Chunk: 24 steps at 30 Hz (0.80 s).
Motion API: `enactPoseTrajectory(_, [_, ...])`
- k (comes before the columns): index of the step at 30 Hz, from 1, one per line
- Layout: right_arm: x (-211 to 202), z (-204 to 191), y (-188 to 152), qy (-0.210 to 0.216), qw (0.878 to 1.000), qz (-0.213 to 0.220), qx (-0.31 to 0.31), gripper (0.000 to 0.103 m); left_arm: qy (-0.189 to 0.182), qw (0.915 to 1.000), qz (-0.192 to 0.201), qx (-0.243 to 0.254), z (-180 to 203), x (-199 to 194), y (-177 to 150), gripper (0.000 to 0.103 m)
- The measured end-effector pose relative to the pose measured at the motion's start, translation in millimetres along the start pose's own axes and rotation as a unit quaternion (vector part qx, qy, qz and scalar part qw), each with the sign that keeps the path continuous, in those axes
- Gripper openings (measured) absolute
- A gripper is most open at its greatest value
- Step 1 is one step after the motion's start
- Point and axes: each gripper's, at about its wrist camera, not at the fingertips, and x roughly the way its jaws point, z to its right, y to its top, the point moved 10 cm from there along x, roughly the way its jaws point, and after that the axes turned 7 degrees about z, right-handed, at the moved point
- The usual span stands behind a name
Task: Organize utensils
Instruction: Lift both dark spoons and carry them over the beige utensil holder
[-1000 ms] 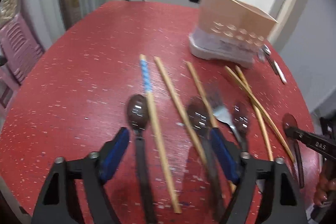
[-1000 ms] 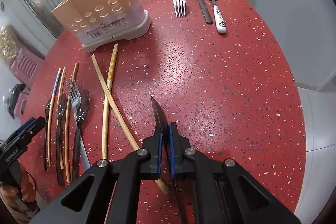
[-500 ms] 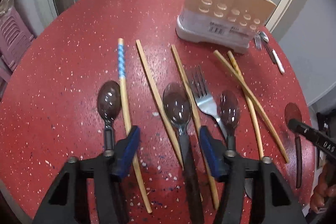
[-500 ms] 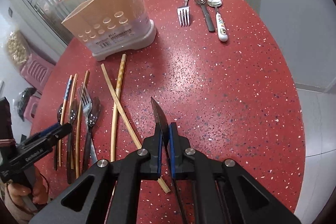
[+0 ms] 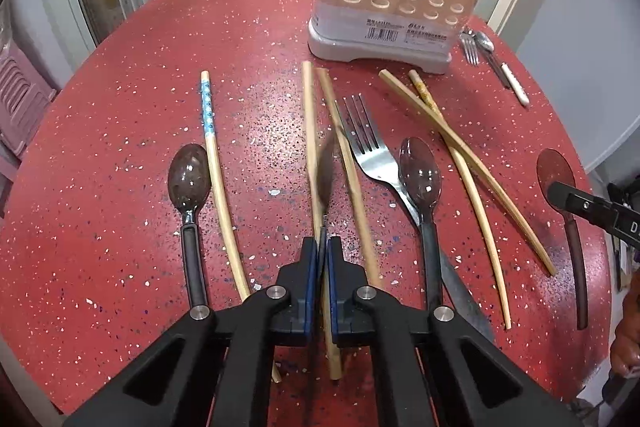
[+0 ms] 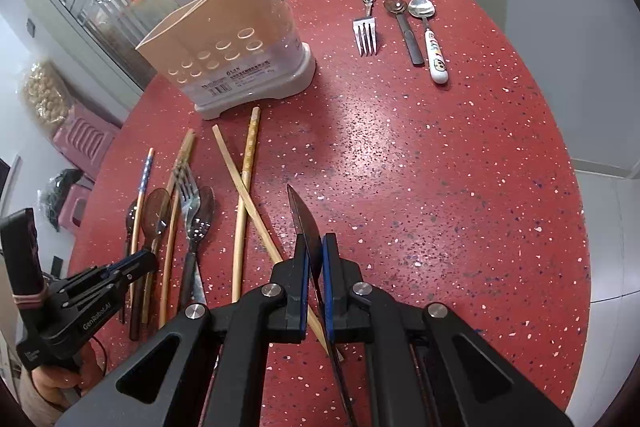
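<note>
My left gripper [image 5: 321,247] is shut on a dark spoon [image 5: 325,171], turned edge-on and lifted slightly above the red table; it also shows in the right wrist view [image 6: 156,211]. My right gripper [image 6: 314,251] is shut on a dark red spoon [image 6: 306,223], seen edge-on; it also shows in the left wrist view [image 5: 556,175]. On the table lie two more dark spoons [image 5: 190,179] [image 5: 420,175], a metal fork [image 5: 366,139] and several chopsticks [image 5: 214,147]. The beige utensil holder [image 5: 396,15] stands at the far side.
Behind the holder lie a fork [image 6: 365,31], a dark spoon [image 6: 404,27] and a white-handled spoon [image 6: 430,39]. The round table edge [image 6: 576,187] curves along the right. Pink stools [image 5: 20,99] stand off the left side.
My left gripper has closed on the middle dark spoon and raised it, turning it edge-on. The right gripper still holds its spoon, with the view shifted slightly forward.
</note>
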Motion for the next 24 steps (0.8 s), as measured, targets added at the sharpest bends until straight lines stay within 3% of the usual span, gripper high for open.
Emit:
enactPoseTrajectory(6, [-8.3,-6.9,10.6,0.030,0.999,0.014,0.006,0.007,-0.021,0.9989,0.037,-0.017,-3.1,-22.1,9.1,0.030])
enactPoseTrajectory(15, [-27.3,-17.2,39.9,0.064,0.997,0.041,0.012,0.007,-0.072,0.9884,0.120,-0.059,3.0,-62.2,62.6,0.028])
enactPoseTrajectory(20, [-35.0,-25.0,59.3,0.069,0.996,0.057,0.005,0.007,-0.089,0.9841,0.141,-0.061,6.3,-70.2,93.2,0.028])
enactPoseTrajectory(24, [-39.3,-31.3,69.7,0.074,0.995,0.064,0.001,0.007,-0.090,0.9851,0.130,-0.066,2.6,-61.7,100.1,0.028])
